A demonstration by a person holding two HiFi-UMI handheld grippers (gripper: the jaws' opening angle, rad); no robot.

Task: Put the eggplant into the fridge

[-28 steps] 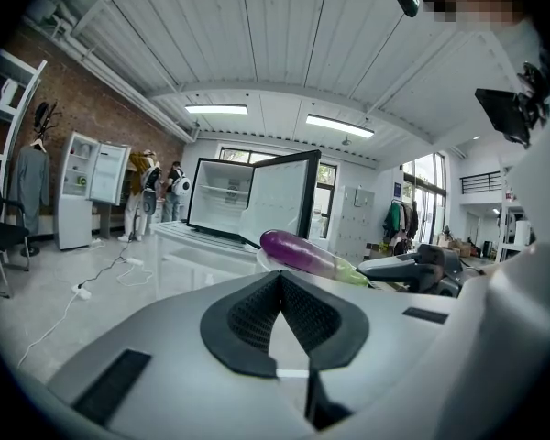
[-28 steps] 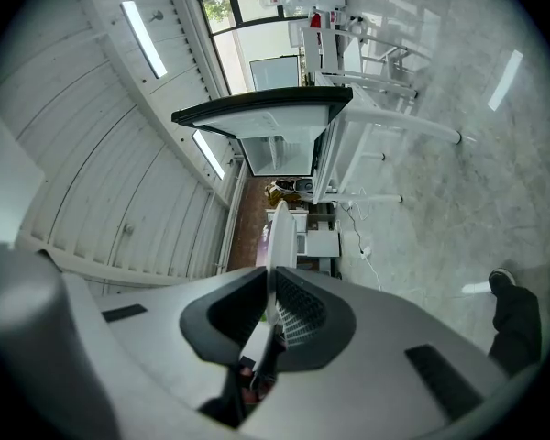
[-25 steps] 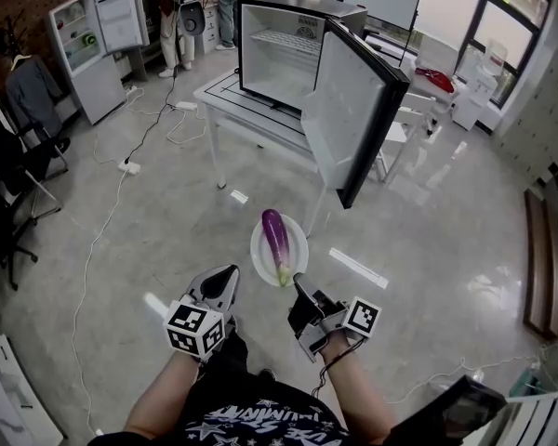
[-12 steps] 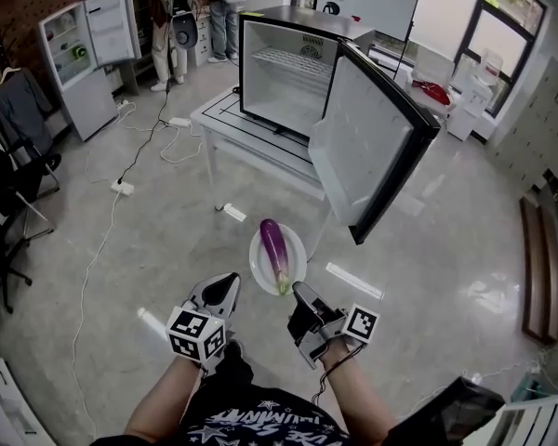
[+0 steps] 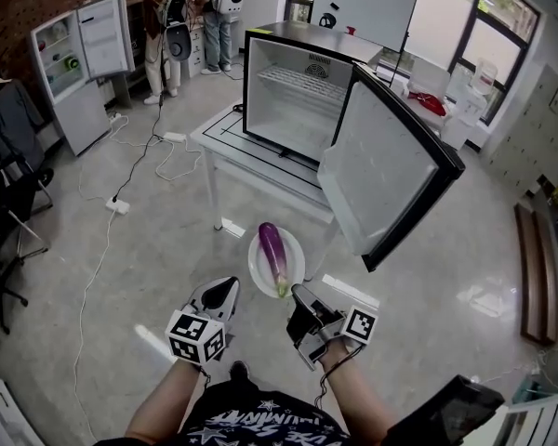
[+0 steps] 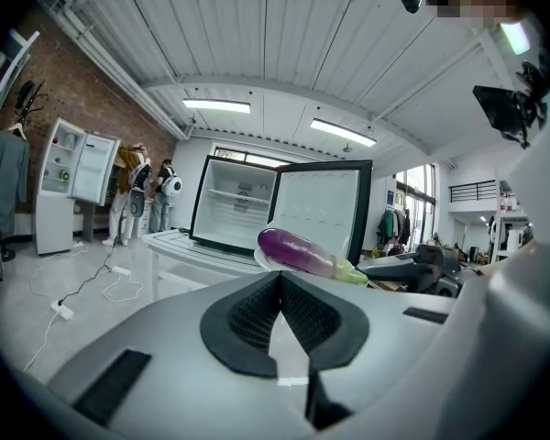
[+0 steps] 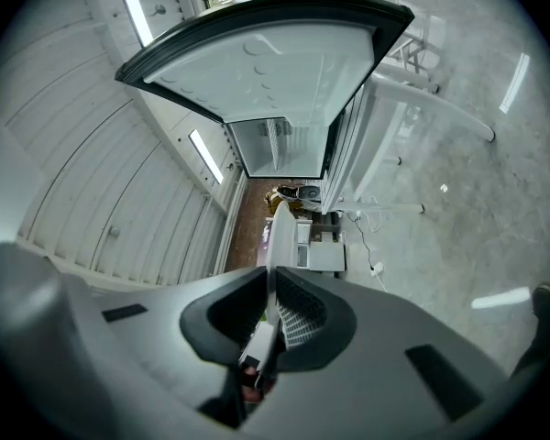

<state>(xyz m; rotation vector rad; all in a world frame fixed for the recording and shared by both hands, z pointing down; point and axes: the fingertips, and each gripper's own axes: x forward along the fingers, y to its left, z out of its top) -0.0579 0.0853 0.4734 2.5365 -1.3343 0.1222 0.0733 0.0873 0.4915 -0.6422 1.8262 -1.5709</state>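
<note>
You have walked nearer the open black fridge (image 5: 288, 100) on the white desk (image 5: 225, 130).
Placing looks close, not yet within reach. Your right hand-held gripper (image 5: 298, 295) is clamped on the rim of the round white plate (image 5: 258, 268); the long purple eggplant (image 5: 273, 251) lies on it, just ahead of the jaws. Your left hand-held gripper (image 5: 225, 291), closed and empty, hangs beside the plate.

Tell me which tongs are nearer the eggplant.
Right. The right tongs grip the plate rim right beside the stem end of the eggplant; the left tongs sit apart, left of the plate.
</note>
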